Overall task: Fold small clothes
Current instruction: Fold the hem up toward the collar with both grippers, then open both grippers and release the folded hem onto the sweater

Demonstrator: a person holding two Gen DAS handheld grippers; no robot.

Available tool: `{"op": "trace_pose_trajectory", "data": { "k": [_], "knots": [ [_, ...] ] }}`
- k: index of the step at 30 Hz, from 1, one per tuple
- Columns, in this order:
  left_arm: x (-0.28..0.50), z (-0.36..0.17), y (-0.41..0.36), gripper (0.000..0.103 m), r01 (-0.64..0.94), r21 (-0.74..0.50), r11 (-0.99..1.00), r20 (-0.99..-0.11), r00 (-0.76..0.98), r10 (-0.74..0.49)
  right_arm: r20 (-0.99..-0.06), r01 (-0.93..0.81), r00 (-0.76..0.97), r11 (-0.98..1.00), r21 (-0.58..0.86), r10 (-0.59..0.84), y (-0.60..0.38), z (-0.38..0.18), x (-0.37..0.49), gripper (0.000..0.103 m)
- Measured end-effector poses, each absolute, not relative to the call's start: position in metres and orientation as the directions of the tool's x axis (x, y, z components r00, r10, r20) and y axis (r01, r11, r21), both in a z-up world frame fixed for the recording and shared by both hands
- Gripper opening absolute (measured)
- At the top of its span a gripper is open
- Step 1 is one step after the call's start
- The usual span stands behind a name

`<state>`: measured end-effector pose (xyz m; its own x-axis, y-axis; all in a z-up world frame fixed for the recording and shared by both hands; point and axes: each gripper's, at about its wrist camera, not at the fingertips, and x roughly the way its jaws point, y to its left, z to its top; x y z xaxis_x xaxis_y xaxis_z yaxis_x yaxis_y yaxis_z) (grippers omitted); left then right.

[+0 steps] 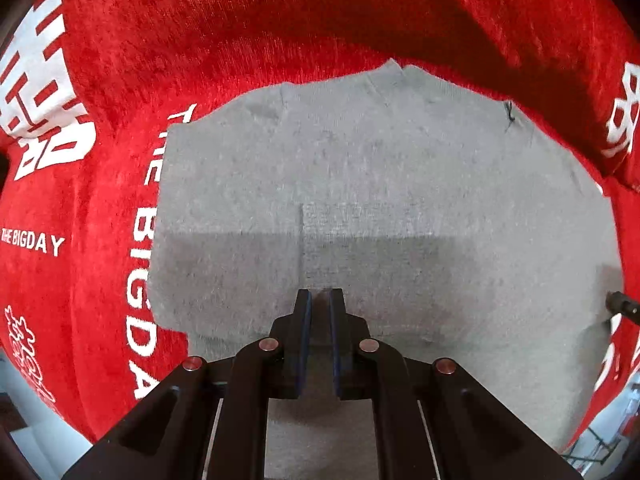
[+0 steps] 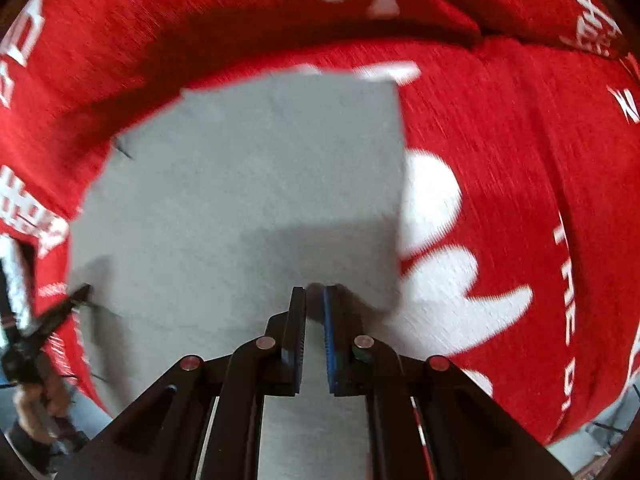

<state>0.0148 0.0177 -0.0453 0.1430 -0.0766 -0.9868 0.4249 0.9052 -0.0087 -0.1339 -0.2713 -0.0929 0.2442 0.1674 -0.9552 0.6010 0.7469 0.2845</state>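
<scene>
A grey garment (image 1: pixel 360 168) lies on a red tablecloth (image 1: pixel 100 200) printed with white lettering. My left gripper (image 1: pixel 320 294) points straight down at the garment. Its jaws are shut, with a pinch of grey fabric between the tips and a crease running away from them. My right gripper (image 2: pixel 316 290) is shut on the garment (image 2: pixel 248 168) near its right edge, where the fabric rises to the blue pads (image 2: pixel 328 320). The right wrist view is blurred by motion. The right gripper's tip (image 1: pixel 622 306) shows at the garment's right edge, and the left gripper (image 2: pixel 52 320) at its left edge.
The red tablecloth (image 2: pixel 520 200) surrounds the garment on all sides, and a raised fold of it (image 1: pixel 520 40) lies beyond the far edge. A hand (image 2: pixel 32 400) holds the left gripper's handle. The floor (image 1: pixel 36 440) shows past the table's near edge.
</scene>
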Motion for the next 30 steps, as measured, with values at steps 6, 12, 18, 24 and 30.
{"op": "trace_pose_trajectory", "data": {
  "k": [6,12,18,24,30],
  "knots": [
    [0.006,-0.036,0.034,0.009,0.424,-0.026,0.905,-0.987,0.130,-0.089,-0.970,0.600,0.190,0.765,0.236,0.150,-0.266,-0.086,-0.148,0.007],
    [-0.003,-0.024,0.041,0.009,0.431,-0.019,0.902,-0.989,0.124,-0.080,-0.956,0.642,0.205,0.709,0.292,0.208,-0.257,-0.078,-0.155,0.010],
    [-0.016,-0.013,0.041,0.009,0.446,-0.026,0.894,-0.991,0.105,-0.081,-0.948,0.654,0.215,0.687,0.317,0.233,-0.239,-0.066,-0.156,0.011],
    [-0.031,-0.006,0.043,0.009,0.459,-0.005,0.888,-0.994,0.097,-0.056,-0.939,0.638,0.222,0.689,0.343,0.261,-0.216,-0.056,-0.148,0.011],
    [-0.040,0.007,0.054,0.102,0.426,0.032,0.904,-0.989,0.144,-0.033,-0.938,0.594,0.219,0.726,0.347,0.269,-0.195,-0.048,-0.134,0.016]
  ]
}}
